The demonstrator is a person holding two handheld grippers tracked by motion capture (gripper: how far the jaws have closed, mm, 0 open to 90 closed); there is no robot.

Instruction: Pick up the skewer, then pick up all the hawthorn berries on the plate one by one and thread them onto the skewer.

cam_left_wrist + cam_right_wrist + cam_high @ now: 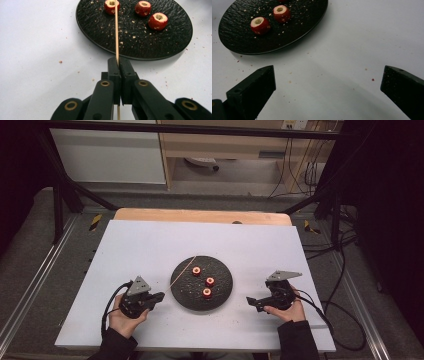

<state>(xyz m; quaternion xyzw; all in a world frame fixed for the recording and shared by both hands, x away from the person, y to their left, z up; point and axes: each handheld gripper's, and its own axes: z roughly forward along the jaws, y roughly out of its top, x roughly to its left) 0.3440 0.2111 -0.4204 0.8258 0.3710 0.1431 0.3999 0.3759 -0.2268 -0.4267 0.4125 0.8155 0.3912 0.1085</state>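
left gripper [119, 65]: fingers pinching skewer [116, 32] — thin stick, could slip or snap
right gripper [328, 85]: fingers spread, holding nothing
risk: skewer tip glances off cored fruit [111, 6] — fruit rolls on plate [172, 45]

My table [150, 245] is evenly bright under overhead light while the room's edges fall dark. The black plate [160, 40] shows sharp texture; my nearest jaws blur, casting soft shadows.
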